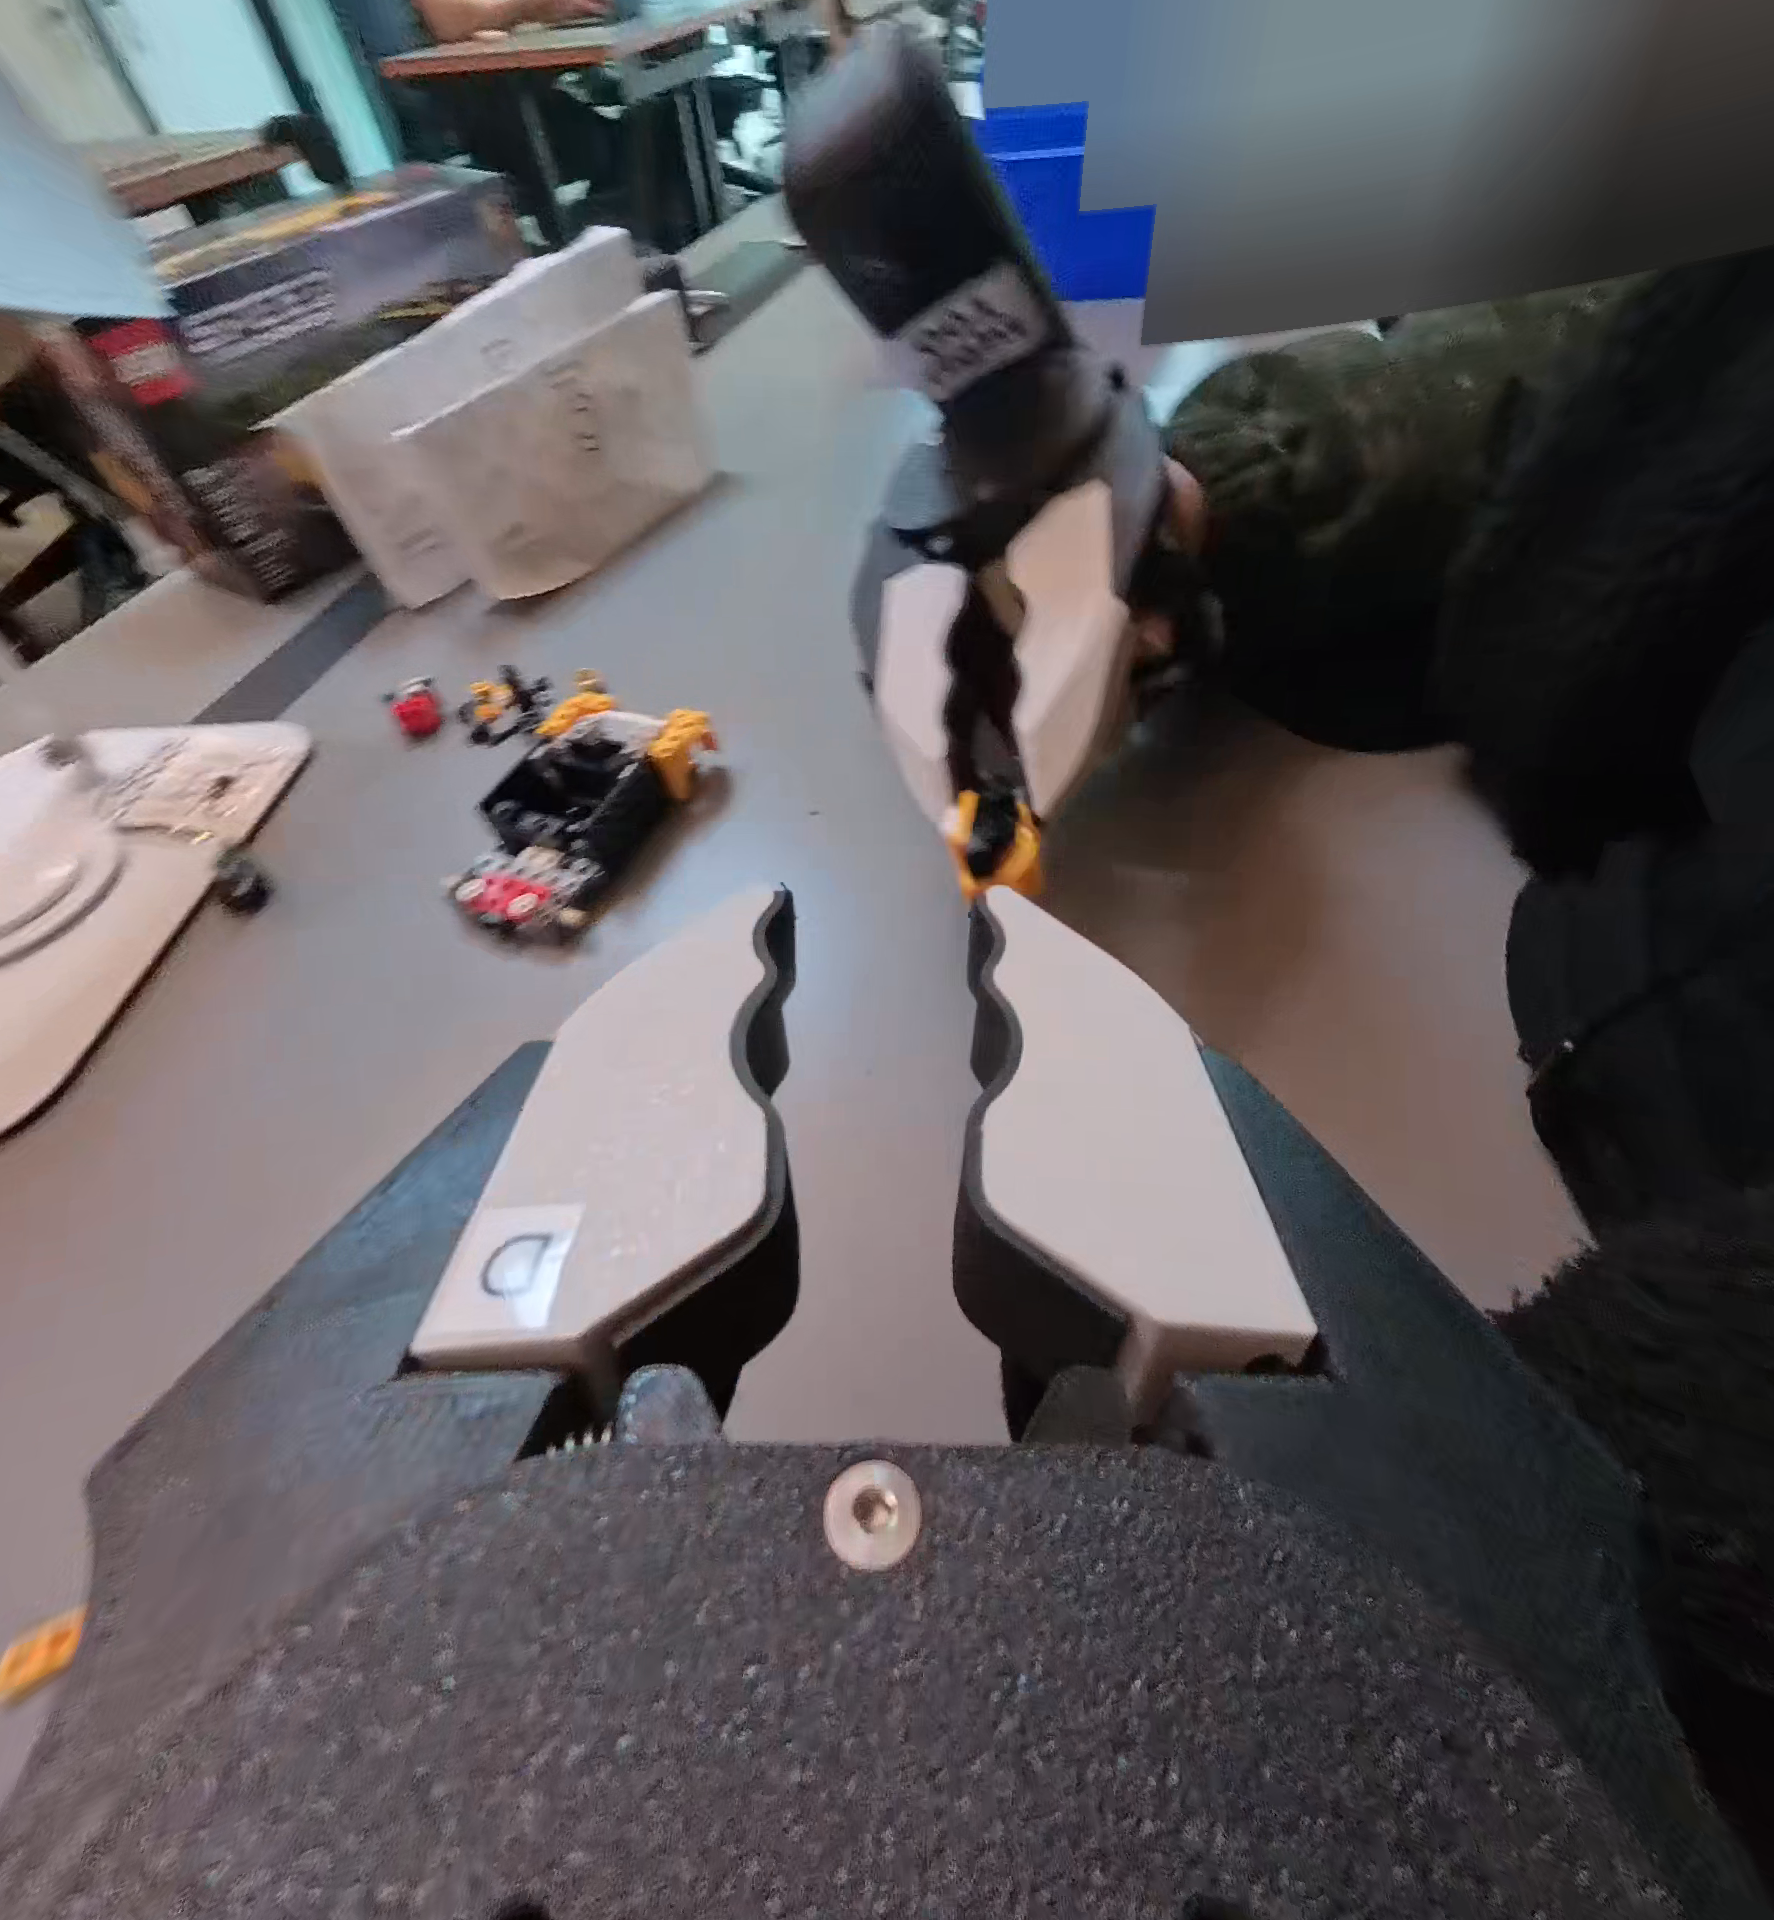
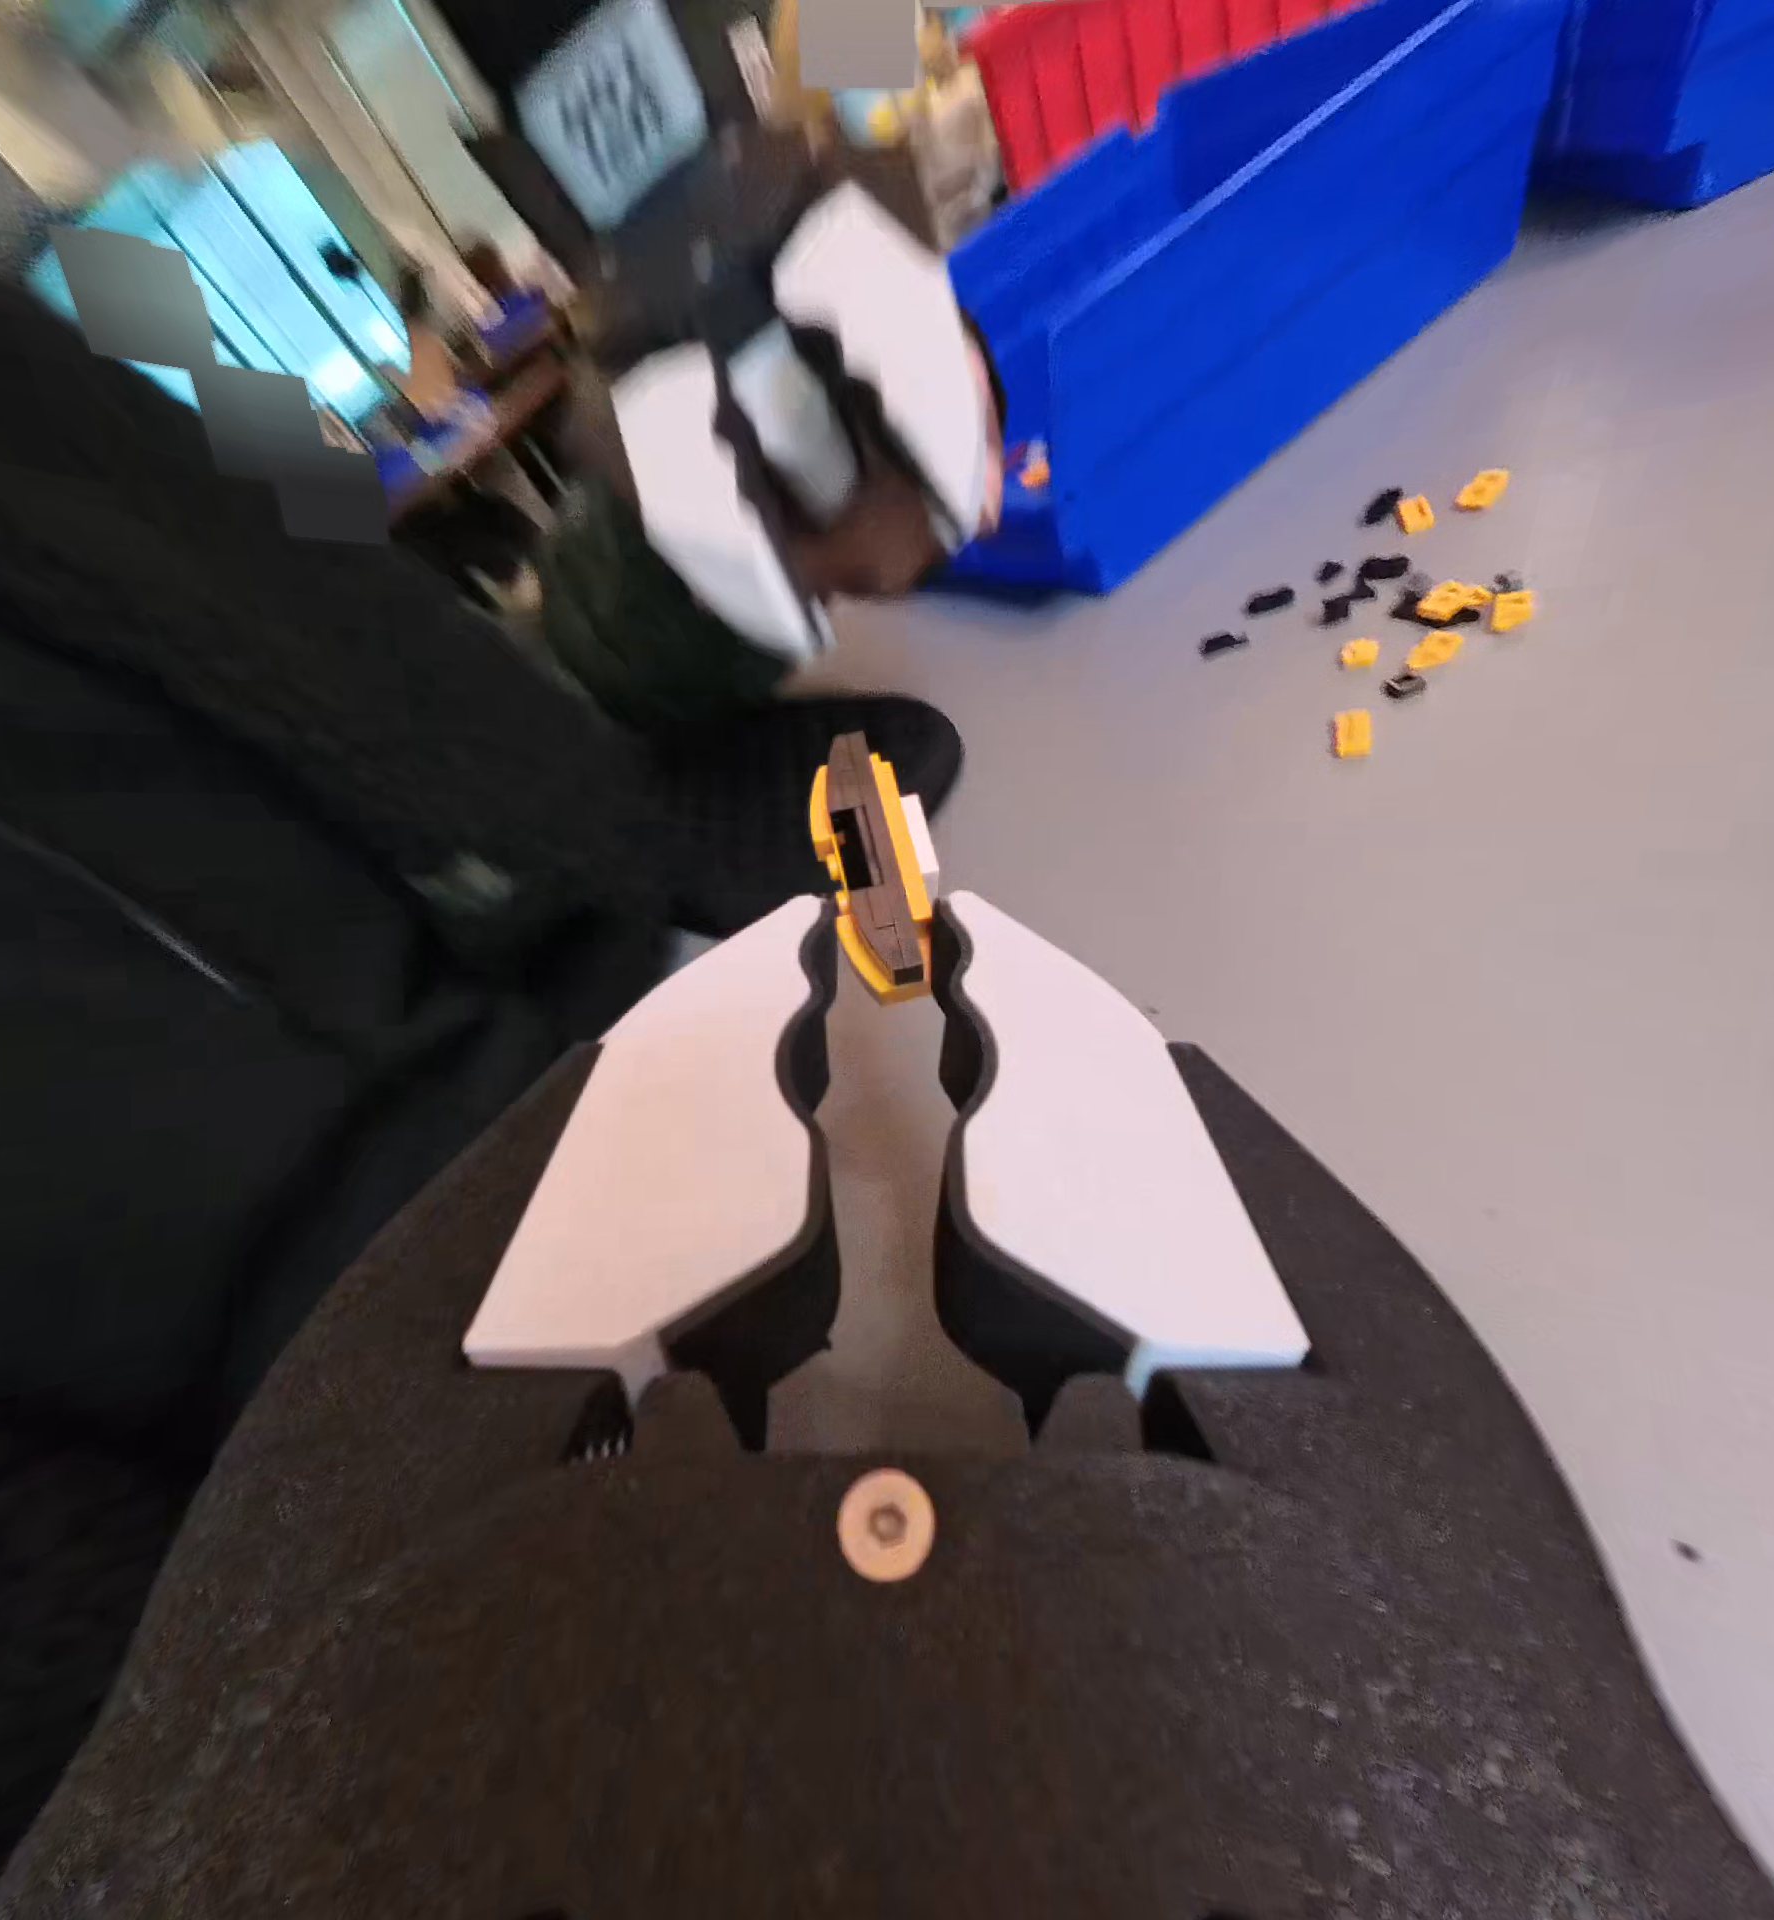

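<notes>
Brick assembly (image 2: 875, 883), a small yellow-and-black sub-build with one white block on its side, sits pinched near its lower end between the tips of the right gripper (image 2: 883, 935), both pads pressed on its flanks. It looks light, stiff and smooth-sided, and the stacked plates could probably pop apart under a twisting squeeze, so the flat yellow faces seem the safest place to grip. Most of the piece sticks out past the fingertips, tilted slightly left. That gripper hangs above the grey table (image 2: 1382, 1039), angled down and forward. The left gripper (image 1: 878, 925) is spread with nothing between its pads, its right fingertip just below the same piece (image 1: 997, 842). Farther off lie a partly built toy vehicle (image 1: 576, 800), loose yellow and black bricks (image 2: 1423, 603) and blue bins (image 2: 1226, 260).
</notes>
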### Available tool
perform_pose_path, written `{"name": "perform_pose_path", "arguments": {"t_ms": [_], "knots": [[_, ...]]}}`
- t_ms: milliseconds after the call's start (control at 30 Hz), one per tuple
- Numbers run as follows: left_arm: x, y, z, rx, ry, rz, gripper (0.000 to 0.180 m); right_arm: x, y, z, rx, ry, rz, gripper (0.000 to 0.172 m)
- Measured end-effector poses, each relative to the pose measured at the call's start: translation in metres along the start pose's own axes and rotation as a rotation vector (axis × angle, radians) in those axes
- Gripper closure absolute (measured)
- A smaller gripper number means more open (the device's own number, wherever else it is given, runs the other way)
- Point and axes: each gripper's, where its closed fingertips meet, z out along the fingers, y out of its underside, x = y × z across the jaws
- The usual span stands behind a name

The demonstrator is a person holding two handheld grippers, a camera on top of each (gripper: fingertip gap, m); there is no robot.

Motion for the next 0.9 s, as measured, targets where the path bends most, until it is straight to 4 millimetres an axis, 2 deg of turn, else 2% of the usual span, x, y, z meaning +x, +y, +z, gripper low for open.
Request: {"name": "perform_pose_path", "arguments": {"t_ms": [67,133,233,333,500,700,900], "knots": [[0.013,0.003,0.016,-0.016,0.051,0.033,0.147,-0.004,-0.010,-0.005,0.073,-0.064,0.093,0.155],[0.021,0.004,0.030,-0.029,0.095,-0.027,0.146,-0.004,-0.013,-0.007,0.097,-0.074,0.113,0.155],[0.027,-0.009,0.041,0.037,0.151,-0.128,0.151,-0.011,-0.017,-0.008,0.120,-0.114,0.122,0.155],[0.026,-0.029,0.042,0.130,0.167,-0.153,0.158,-0.018,-0.027,-0.013,0.180,-0.194,0.226,0.155],[0.027,-0.040,0.045,0.200,0.176,-0.146,0.156,-0.025,-0.037,-0.022,0.264,-0.399,0.489,0.155],[0.025,-0.049,0.046,0.274,0.221,-0.286,0.159,-0.027,-0.044,-0.026,0.304,-0.410,0.506,0.155],[0.015,-0.044,0.049,0.319,0.274,-0.539,0.162,-0.014,-0.045,-0.028,0.334,-0.289,0.462,0.155]]}}
